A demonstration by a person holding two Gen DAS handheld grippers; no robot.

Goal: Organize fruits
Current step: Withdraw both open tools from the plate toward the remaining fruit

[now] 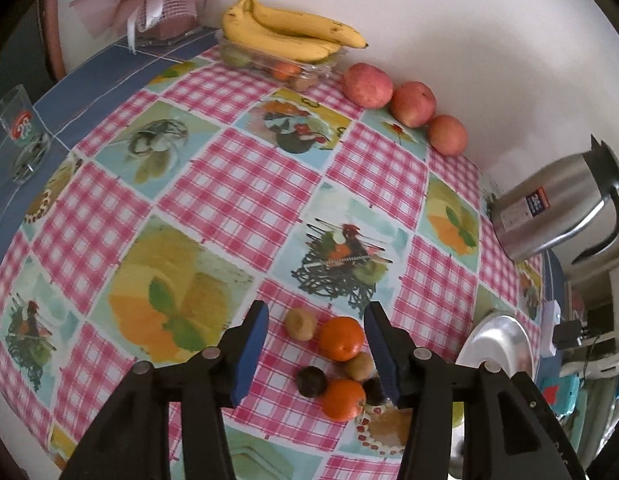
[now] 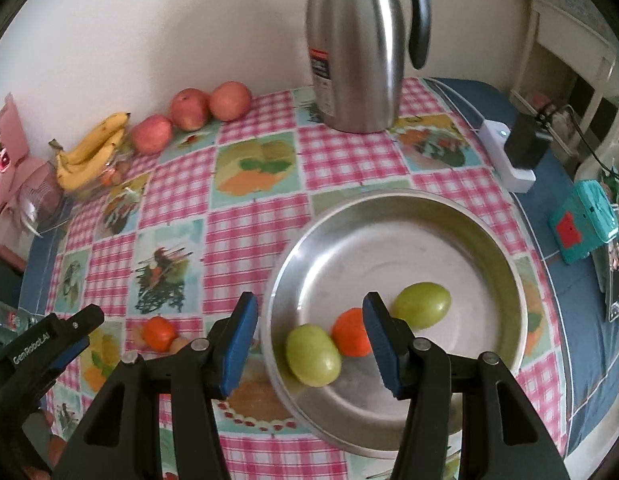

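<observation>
Left gripper (image 1: 315,344) w/ jaws part open, nothing gripped, tilted down over the checked tablecloth (image 1: 237,184). Left to right rel. to its jaws: a small yellow-brown fruit (image 1: 300,323) sits in the gap, nearer the right pad; an orange (image 1: 341,338) just inside the right pad; below these a dark fruit (image 1: 311,381), a second orange (image 1: 344,399) and a small greenish fruit (image 1: 358,365), the last touching or nearly touching the right pad, hard to say w/ the blur. Another dark fruit (image 1: 374,391) is half hidden behind that pad. Far ahead of the jaws: bananas (image 1: 289,30) on a clear tray, then three apples (image 1: 405,108) in a row by the wall.

Right gripper (image 2: 309,344), jaws also part open, empty, over the near-left rim of the metal bowl (image 2: 489,240). In the bowl, left to right: a green fruit (image 2: 312,354) in the gap between the pads, an orange fruit (image 2: 349,338) partly behind the right pad, another green fruit (image 2: 421,305) just beyond that pad. Steel jug (image 2: 355,48) stands well ahead of the jaws.
</observation>
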